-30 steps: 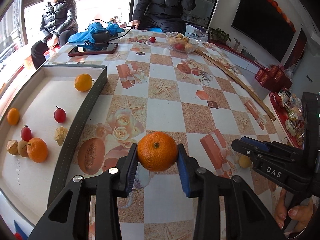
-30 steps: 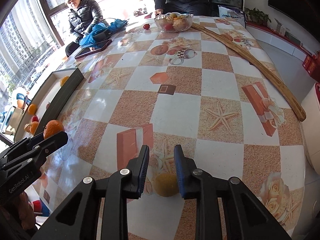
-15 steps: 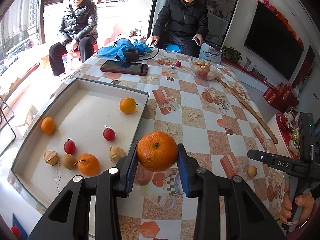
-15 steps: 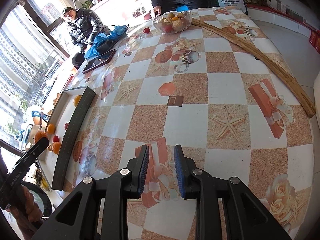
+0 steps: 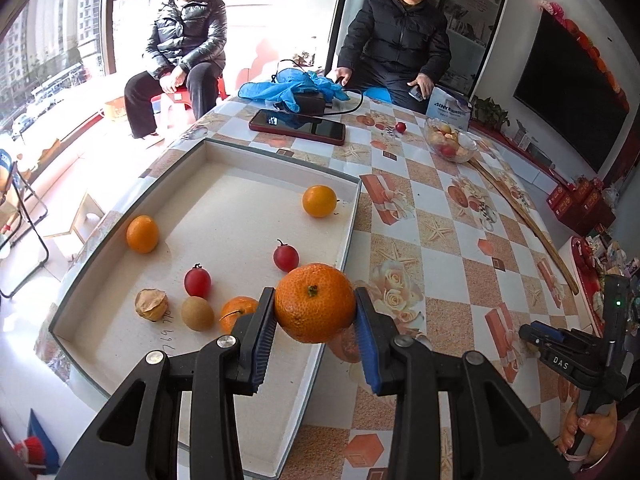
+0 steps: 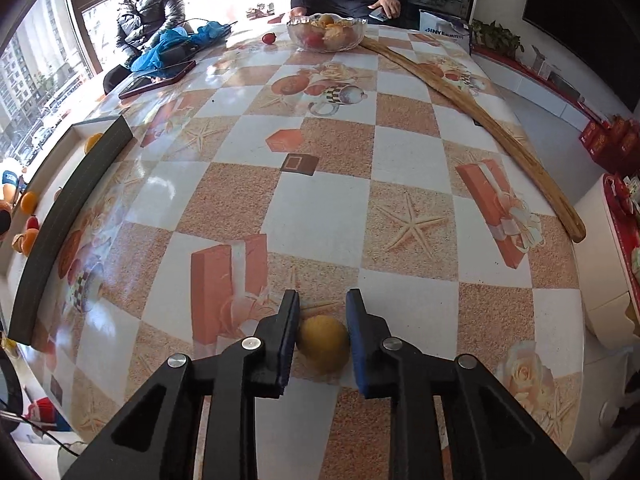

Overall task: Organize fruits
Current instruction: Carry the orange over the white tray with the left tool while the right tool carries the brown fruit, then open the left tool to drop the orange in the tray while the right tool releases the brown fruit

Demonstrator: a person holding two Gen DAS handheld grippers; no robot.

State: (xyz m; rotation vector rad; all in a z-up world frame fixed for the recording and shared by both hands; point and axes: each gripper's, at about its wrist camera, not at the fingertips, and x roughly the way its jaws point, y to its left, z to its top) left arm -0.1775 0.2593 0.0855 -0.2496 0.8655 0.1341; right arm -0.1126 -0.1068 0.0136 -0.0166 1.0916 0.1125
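tray (image 5: 120, 344): seven small fruits inside | left gripper (image 5: 316, 326): clamped on mandarin (image 5: 315, 302) above tray edge | right gripper (image 6: 322, 332): closed onto yellow fruit (image 6: 323, 343)

A home living room: wall television (image 5: 576, 92), patterned dining table (image 6: 408, 184) (fruit bowl (image 6: 326, 32) on it), apartment-block windows.

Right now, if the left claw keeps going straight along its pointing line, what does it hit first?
Likely the tray near its right wall: the left claw, shut on the mandarin, points down over that edge. Depth is unclear; the cherry tomato lies close ahead.
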